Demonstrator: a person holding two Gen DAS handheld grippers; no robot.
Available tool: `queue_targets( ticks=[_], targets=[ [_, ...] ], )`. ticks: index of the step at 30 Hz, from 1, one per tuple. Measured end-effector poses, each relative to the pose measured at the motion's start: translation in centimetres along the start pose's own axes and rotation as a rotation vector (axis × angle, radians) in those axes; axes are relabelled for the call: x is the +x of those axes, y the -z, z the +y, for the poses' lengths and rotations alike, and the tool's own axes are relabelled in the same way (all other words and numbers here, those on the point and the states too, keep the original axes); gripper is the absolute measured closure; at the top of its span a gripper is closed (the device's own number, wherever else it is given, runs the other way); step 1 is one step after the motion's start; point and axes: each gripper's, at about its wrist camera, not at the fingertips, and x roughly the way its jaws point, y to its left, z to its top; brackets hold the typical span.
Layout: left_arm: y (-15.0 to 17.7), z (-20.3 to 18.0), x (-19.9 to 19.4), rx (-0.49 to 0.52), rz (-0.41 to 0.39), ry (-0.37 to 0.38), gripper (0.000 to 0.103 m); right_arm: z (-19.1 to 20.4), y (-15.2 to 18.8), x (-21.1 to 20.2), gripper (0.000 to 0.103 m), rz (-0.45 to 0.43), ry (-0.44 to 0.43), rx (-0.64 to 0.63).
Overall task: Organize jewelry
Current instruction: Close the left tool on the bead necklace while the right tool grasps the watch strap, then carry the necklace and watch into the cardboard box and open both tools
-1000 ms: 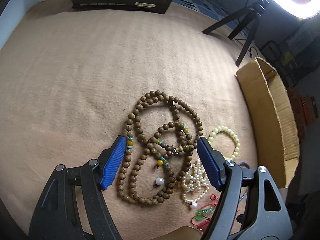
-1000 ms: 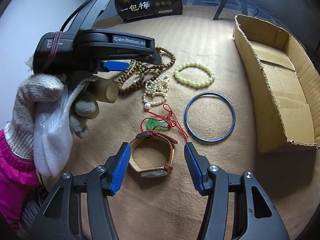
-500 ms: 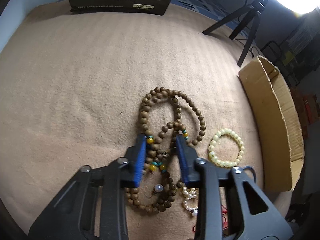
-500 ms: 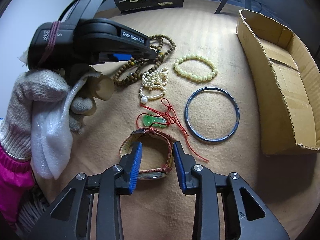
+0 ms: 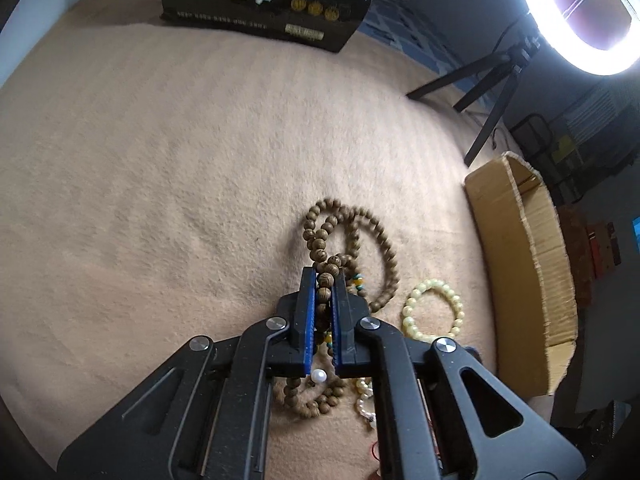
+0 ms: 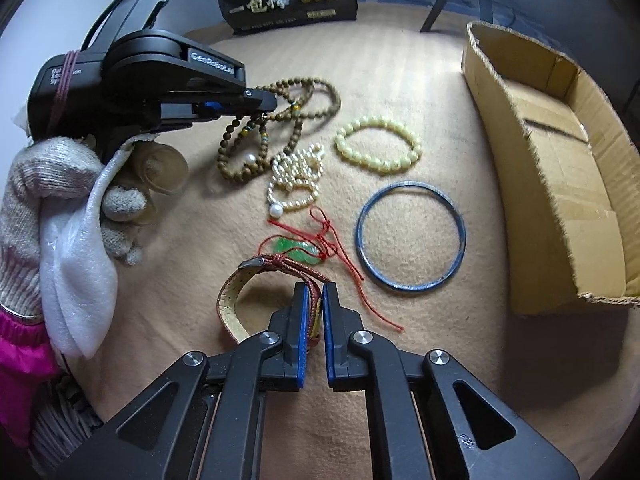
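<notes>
Gripping two pieces for transfer to the box [image 6: 560, 184].
Left gripper [image 5: 324, 280] pinches the beads [image 5: 352, 236]; right gripper [image 6: 314, 292] pinches the watch [image 6: 240, 292]; lifting likely follows.

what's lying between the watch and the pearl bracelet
In the right wrist view, a green pendant on a red cord lies between the watch, held in the right gripper, and the pearl bracelet.

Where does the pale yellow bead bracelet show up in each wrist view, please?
Left wrist: pale yellow bead bracelet lies lower right, right of the left gripper.
Right wrist: bracelet lies upper centre, above the blue bangle.
Shared landmark: cardboard box, to its right.
</notes>
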Motion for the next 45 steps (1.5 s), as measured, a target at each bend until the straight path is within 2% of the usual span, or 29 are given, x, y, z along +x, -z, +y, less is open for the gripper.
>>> queue_targets(
  ticks=[3, 13, 18, 25, 34, 45],
  targets=[
    [-0.3, -0.4, -1.7, 0.015, -0.04, 0.01, 0.099, 0.3, -0.5, -0.9, 0.098, -0.034, 0.004, -0.005],
    [-1.1, -2.2, -6.8, 0.007, -0.131, 0.117, 0.099, -1.1, -0.8, -5.4, 0.098, -0.153, 0.043, -0.007],
    [-0.9, -4.4, -8.8, 0.043, -0.165, 0.151, 0.099, -1.8, -1.1, -7.8, 0.098, -0.212, 0.062, 0.016],
    [0.0, -7.9, -11.0, 0.089, -0.184, 0.217, 0.099, -5.2, -2.0, -10.2, 0.098, -0.271, 0.098, 0.089],
    [1.0, -13.1, -11.9, 0.152, -0.185, 0.297, 0.099, -10.7, -1.5, -12.2, 0.098, -0.321, 0.164, 0.211],
    [1.5, -18.7, -8.9, 0.193, -0.13, 0.326, 0.099, -16.3, -1.2, -12.8, 0.098, -0.314, 0.235, 0.319]
  ],
)
